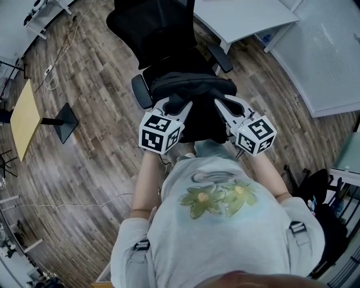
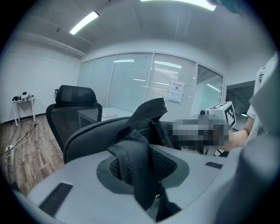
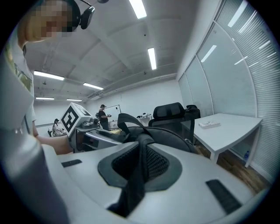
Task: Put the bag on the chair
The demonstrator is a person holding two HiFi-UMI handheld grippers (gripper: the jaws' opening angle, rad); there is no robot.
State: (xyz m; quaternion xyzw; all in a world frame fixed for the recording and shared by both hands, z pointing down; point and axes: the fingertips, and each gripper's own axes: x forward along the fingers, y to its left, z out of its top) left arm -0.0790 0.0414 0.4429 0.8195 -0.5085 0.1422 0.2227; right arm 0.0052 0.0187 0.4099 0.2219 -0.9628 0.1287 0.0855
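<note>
A black bag [image 1: 194, 84] hangs between my two grippers over the seat of the black office chair [image 1: 154, 28]; I cannot tell whether it touches the seat. My left gripper [image 1: 179, 106] is shut on a black strap [image 2: 133, 153] of the bag, which bunches between its jaws. The right gripper [image 1: 221, 107] is shut on another strap [image 3: 139, 159]. The bag's body [image 2: 94, 135] bulges just beyond the left gripper [image 2: 140, 168]. Beyond the right gripper [image 3: 140, 168] the bag [image 3: 168, 133] shows too. The chair's backrest [image 2: 74, 107] stands behind it, and it also shows as the chair [image 3: 173, 113].
A white desk [image 1: 247, 17] stands behind the chair to the right, also seen as the desk [image 3: 227, 124]. On the wooden floor to the left are a yellow tabletop [image 1: 25, 115], a black stand base [image 1: 64, 121] and cables [image 1: 56, 62]. Dark bags [image 1: 320, 191] lie at right.
</note>
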